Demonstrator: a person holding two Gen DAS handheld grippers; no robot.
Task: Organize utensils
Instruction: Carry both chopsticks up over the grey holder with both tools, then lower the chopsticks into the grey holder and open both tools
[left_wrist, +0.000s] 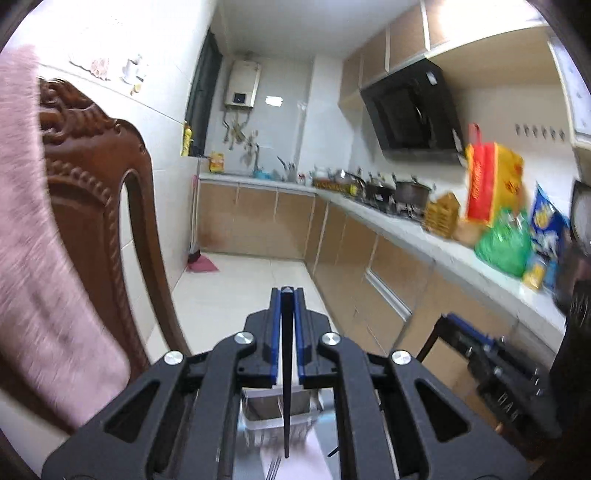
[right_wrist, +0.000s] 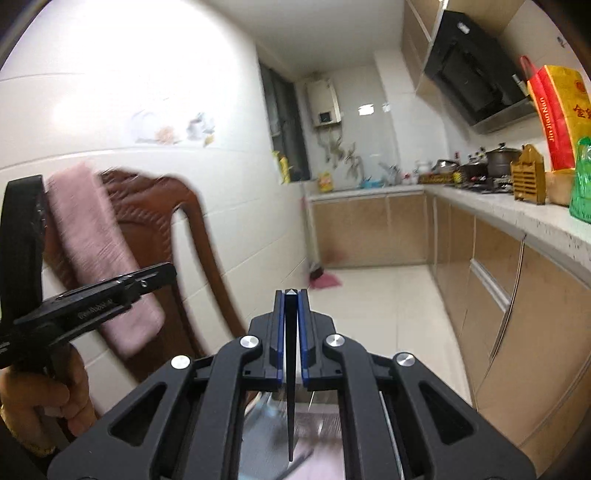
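Note:
My left gripper is shut on a thin black chopstick, which sits between the blue pads and hangs down toward the camera. Under it lies a blurred pale utensil holder, with a fork's tines at the bottom edge. My right gripper is shut on a second black chopstick in the same way, above a blurred metal surface. Both grippers are raised and point out across the kitchen. In the right wrist view the left gripper shows side-on, held by a hand.
A carved wooden chair with a pink towel over it stands close on the left. A long counter runs along the right with bags, pots and a range hood above. Pale tiled floor lies ahead.

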